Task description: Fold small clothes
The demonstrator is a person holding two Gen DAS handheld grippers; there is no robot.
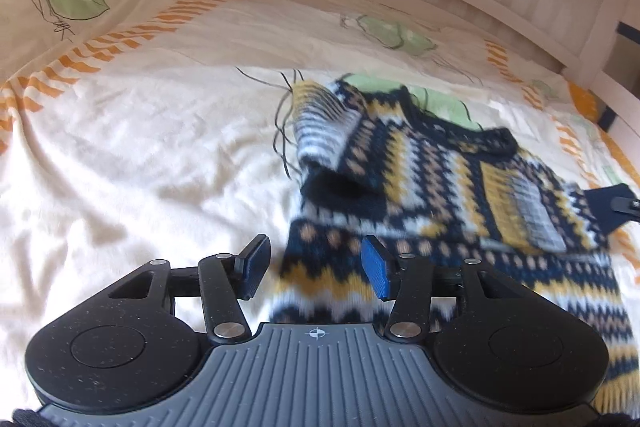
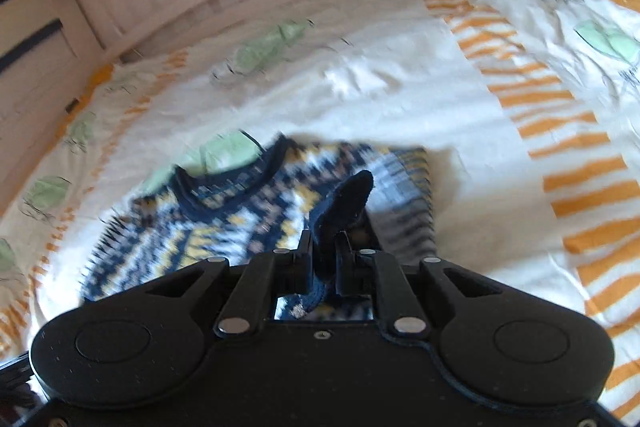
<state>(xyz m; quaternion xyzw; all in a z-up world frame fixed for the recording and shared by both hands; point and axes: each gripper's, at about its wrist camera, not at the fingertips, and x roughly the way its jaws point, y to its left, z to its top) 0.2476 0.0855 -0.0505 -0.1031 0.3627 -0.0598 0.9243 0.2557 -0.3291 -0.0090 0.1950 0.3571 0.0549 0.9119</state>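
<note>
Sweater point(image 1: 460, 179): patterned knit, lies on bedsheet point(image 1: 140, 147), sleeve folded inward. Right gripper point(image 2: 324, 259) pinches navy cuff, probably other sleeve. Left gripper point(image 1: 316, 267) spread, empty, over hem. Carry cuff across chest, lay flat.

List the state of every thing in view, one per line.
Patterned knit sweater: lying on the bed, one sleeve folded over its body.
Dark sleeve cuff: pinched, lifted.
Left gripper: open, empty, over the hem.
Right gripper: shut on the cuff.
Bedsheet: spread, wrinkled.
</note>
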